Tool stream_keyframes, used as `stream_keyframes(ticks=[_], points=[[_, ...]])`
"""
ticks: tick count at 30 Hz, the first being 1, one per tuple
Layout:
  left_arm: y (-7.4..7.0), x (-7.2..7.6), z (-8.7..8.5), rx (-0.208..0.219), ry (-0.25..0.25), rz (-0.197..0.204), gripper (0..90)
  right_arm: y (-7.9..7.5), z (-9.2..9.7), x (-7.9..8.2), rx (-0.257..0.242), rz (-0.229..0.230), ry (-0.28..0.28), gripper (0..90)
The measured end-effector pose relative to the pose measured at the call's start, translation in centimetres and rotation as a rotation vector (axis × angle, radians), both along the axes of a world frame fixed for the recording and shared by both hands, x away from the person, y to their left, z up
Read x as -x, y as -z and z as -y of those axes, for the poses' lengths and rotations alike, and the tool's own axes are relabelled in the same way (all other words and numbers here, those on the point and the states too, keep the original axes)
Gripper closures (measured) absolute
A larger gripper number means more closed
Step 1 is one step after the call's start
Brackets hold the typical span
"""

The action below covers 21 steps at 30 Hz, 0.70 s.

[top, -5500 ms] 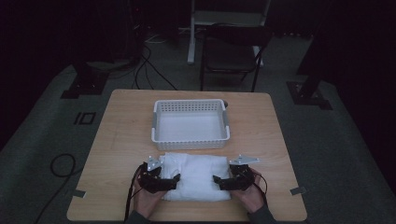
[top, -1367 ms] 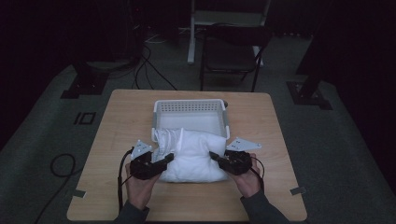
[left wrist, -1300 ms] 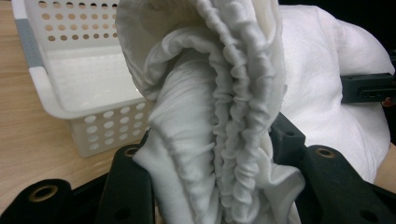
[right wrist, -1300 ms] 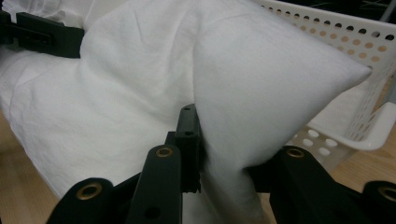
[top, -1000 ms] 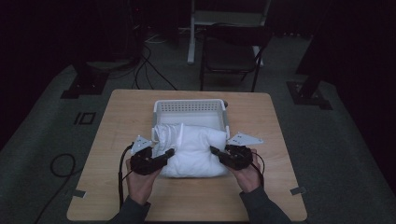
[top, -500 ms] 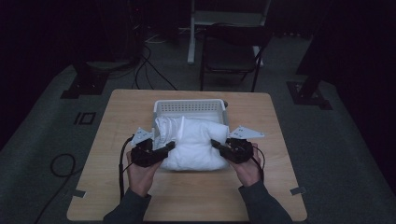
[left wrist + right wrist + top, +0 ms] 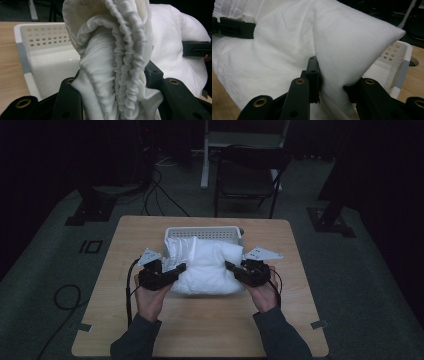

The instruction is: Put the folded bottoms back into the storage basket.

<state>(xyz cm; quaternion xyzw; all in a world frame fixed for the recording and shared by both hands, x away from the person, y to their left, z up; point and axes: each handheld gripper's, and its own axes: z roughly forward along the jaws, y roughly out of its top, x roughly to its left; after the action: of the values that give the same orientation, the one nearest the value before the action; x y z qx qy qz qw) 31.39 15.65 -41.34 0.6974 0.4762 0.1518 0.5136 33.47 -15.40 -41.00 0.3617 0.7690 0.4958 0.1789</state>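
Pillow (image 7: 205, 266), soft, light and probably slippery, hangs over the basket (image 7: 202, 233) edge, above the bench; left gripper (image 7: 176, 269) and right gripper (image 7: 231, 266) jaws clenched on its bunched ends.

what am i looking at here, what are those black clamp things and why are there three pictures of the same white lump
A person sits at a wooden table and holds a hand tool in each hand. Each tool is a gripper with two black jaws.

The wide picture comes from a camera fixed above the table. It shows the left gripper and the right gripper. The two close-ups come from small cameras that ride on the grippers and look along their jaws.

The white lump is a soft pillow in a white case. Each gripper is clamped on one end of it; the left one pinches the gathered, ruffled end. The pillow hangs partly over a white perforated plastic basket at the table's far side.
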Motion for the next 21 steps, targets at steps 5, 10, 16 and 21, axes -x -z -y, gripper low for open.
stream_keyframes(ticks=[5, 10, 16, 21], points=[[-0.3, -0.4, 0.0, -0.002, -0.003, 0.002, 54.3, -0.2, 0.0, -0.4, -0.004, 0.000, 0.003, 72.5], [-0.6, -1.1, 0.0, -0.002, -0.008, 0.003, 54.3, -0.6, -0.1, -1.1, -0.007, 0.002, 0.012, 72.6], [-0.8, -1.7, 0.0, 0.005, -0.010, 0.005, 54.3, -0.9, -0.2, -1.6, -0.007, 0.004, 0.023, 72.7], [-0.8, -2.0, -0.1, 0.005, -0.017, 0.001, 54.3, -1.0, -0.3, -2.1, -0.013, 0.000, 0.025, 72.7]])
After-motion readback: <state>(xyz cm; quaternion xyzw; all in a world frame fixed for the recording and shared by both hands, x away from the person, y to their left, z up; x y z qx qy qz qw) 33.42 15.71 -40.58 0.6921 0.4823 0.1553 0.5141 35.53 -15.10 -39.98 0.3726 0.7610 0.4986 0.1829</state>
